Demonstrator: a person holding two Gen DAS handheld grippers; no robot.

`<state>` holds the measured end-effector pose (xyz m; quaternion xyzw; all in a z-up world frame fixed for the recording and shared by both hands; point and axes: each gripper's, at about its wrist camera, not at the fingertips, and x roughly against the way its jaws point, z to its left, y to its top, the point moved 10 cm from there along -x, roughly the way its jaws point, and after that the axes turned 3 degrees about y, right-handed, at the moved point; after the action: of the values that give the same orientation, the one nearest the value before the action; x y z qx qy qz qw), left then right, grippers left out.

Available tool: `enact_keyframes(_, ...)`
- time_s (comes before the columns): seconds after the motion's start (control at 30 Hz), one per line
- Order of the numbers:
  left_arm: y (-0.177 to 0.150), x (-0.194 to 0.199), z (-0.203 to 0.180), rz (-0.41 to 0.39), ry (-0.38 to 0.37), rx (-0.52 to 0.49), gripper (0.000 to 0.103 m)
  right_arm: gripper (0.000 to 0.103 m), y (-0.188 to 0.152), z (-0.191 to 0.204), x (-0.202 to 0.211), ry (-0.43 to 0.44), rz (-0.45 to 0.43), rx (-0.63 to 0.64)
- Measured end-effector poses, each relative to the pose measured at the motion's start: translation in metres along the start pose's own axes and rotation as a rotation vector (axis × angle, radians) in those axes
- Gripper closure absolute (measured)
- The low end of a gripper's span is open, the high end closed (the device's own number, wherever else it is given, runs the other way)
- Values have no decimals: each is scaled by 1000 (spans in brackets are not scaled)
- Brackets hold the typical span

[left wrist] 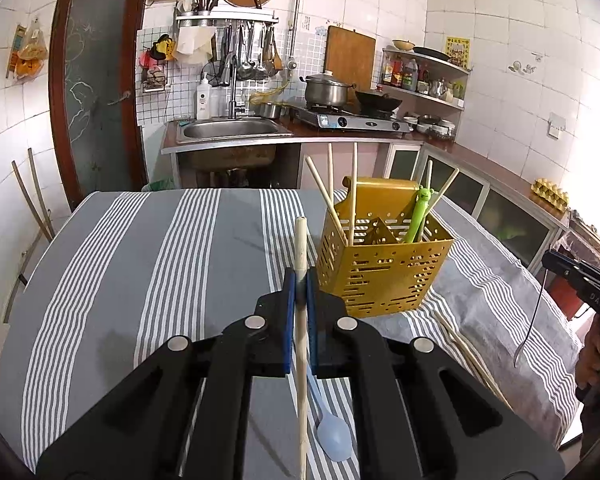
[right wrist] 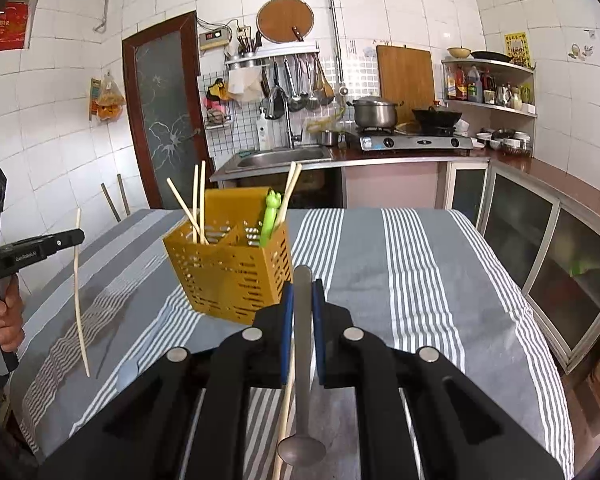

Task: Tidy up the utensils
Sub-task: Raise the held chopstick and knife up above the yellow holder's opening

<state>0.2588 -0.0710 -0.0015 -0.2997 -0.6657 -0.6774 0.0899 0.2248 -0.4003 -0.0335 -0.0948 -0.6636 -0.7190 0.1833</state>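
Observation:
My left gripper (left wrist: 300,278) is shut on a pale wooden chopstick (left wrist: 301,240), which stands upright between the blue pads above the striped tablecloth (left wrist: 140,264). A yellow perforated utensil holder (left wrist: 384,276) stands just ahead and to the right, with several chopsticks (left wrist: 354,196) and a green frog-topped utensil (left wrist: 418,216) in it. My right gripper (right wrist: 302,292) is shut on a metal spoon (right wrist: 302,448) that hangs bowl down; the holder (right wrist: 232,276) is ahead on its left. Each view shows the other gripper (left wrist: 550,259) (right wrist: 78,236) with its utensil.
A light blue spoon (left wrist: 334,442) lies on the cloth under my left gripper. Loose chopsticks (left wrist: 470,356) lie right of the holder, one of them under my right gripper (right wrist: 286,412). A sink (left wrist: 232,130) and stove (left wrist: 352,120) line the back wall, and cabinets (right wrist: 540,240) run along the right.

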Motion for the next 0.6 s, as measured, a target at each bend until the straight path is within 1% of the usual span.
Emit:
enact_keyframes(0.3,17,5,-1,-28,2,-9,99,94,29,10,12,11,-64,19)
enact_keyframes(0.43,25,6,-4,-38,-6,-20,99,94,43,15,13,17,-78,35)
enact_keyframes(0.6,45,6,-8,-59,-16,-30,99,94,67,23,15,24,-114,56)
